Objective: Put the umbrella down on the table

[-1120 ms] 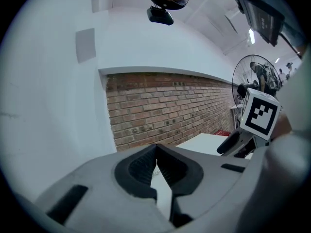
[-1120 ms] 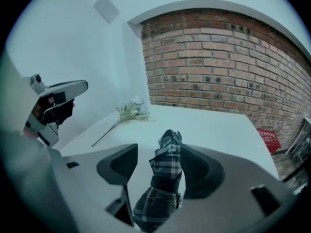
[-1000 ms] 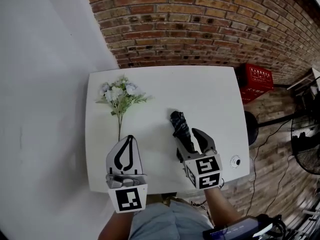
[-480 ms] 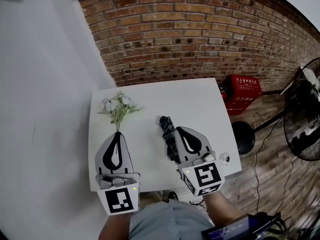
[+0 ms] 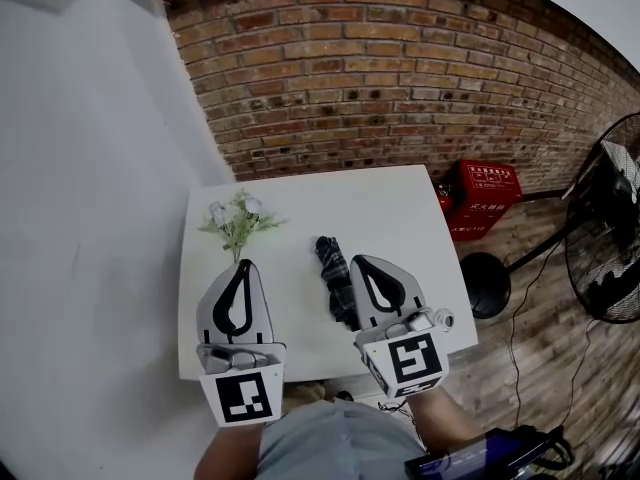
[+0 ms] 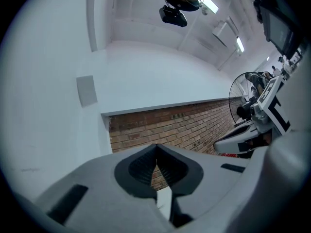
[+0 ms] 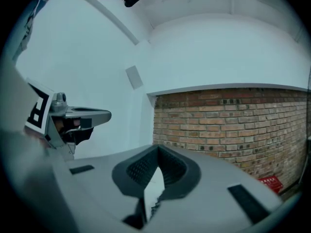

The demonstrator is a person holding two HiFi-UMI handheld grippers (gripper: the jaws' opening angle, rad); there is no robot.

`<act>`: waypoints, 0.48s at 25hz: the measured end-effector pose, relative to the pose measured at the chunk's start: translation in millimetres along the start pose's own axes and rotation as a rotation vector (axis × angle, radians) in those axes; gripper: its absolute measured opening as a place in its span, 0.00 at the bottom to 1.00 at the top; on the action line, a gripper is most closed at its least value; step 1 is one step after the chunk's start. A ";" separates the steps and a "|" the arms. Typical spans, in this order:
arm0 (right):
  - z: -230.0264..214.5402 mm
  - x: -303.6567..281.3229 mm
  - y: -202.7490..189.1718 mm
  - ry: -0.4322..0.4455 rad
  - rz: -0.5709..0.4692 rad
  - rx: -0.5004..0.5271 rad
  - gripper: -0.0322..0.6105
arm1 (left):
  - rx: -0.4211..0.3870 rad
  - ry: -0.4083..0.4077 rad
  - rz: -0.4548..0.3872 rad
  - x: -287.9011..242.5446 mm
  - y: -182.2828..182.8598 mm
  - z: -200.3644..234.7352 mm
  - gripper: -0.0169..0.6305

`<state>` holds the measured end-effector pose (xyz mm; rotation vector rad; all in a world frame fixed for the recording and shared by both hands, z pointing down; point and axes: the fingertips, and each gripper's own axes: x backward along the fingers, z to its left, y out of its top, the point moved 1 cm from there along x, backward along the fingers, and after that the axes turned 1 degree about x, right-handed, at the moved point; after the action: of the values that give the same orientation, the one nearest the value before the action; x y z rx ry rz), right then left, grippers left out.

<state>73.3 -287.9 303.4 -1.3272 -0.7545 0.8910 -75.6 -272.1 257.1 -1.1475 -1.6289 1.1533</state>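
Observation:
A folded dark umbrella [image 5: 334,273] lies flat on the white table [image 5: 400,223], pointing away from me. My right gripper [image 5: 361,261] hovers above the table just right of the umbrella, jaws shut with nothing between them. The left gripper [image 5: 243,265] hangs over the table's near left part, also shut and empty. In the right gripper view the jaws [image 7: 158,149] meet against the brick wall, with the left gripper [image 7: 73,118] at that view's left. The left gripper view shows shut jaws [image 6: 156,147] too, level with the wall.
A bunch of pale flowers [image 5: 238,223] lies at the table's far left. Right of the table stand a red crate [image 5: 482,198], a round black base [image 5: 487,270] and a floor fan [image 5: 605,233]. A brick wall [image 5: 400,78] runs behind, and a white wall is at the left.
The right gripper, open around the umbrella's near end a second ago, has shut and risen clear of it. The left gripper rose as well. The umbrella stays on the table.

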 end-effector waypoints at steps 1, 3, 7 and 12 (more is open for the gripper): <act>-0.7 0.5 0.4 0.000 -0.001 -0.002 0.05 | -0.002 -0.001 0.002 -0.1 0.0 -1.4 0.04; -2.3 1.0 0.8 -0.001 -0.004 -0.006 0.06 | -0.009 -0.004 0.002 -0.5 0.0 -3.6 0.04; -4.5 0.9 -1.2 -0.004 -0.006 -0.010 0.05 | -0.013 -0.007 0.010 -0.9 -3.7 -6.9 0.04; -7.2 -0.8 -4.4 -0.005 0.005 -0.013 0.06 | -0.016 -0.012 0.012 -4.5 -7.2 -9.5 0.04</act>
<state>79.7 -292.1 307.1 -1.3394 -0.7623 0.8944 -67.1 -275.5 265.9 -1.1634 -1.6450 1.1589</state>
